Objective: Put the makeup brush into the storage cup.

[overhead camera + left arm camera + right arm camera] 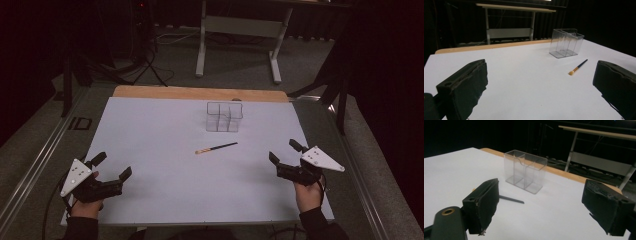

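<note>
A small paintbrush (216, 148) with a dark handle and pale bristle tip lies flat on the white table cover (165, 190), just in front of a clear plastic organizer (224, 116) with several compartments. From the left gripper view the paintbrush (577, 67) and organizer (566, 43) lie ahead to the right. In the right gripper view the organizer (525, 171) stands ahead, and the paintbrush handle (512, 199) pokes out from behind the left jaw. My left gripper (112, 166) rests open near the table's front left. My right gripper (285, 151) sits open at the front right. Both are empty.
A wooden strip (200, 93) edges the far side of the table. Beyond it stands a white-legged desk (239, 30) on grey carpet, with cables and a tripod (145, 55) at the back left. Metal rails (35, 165) run along both sides.
</note>
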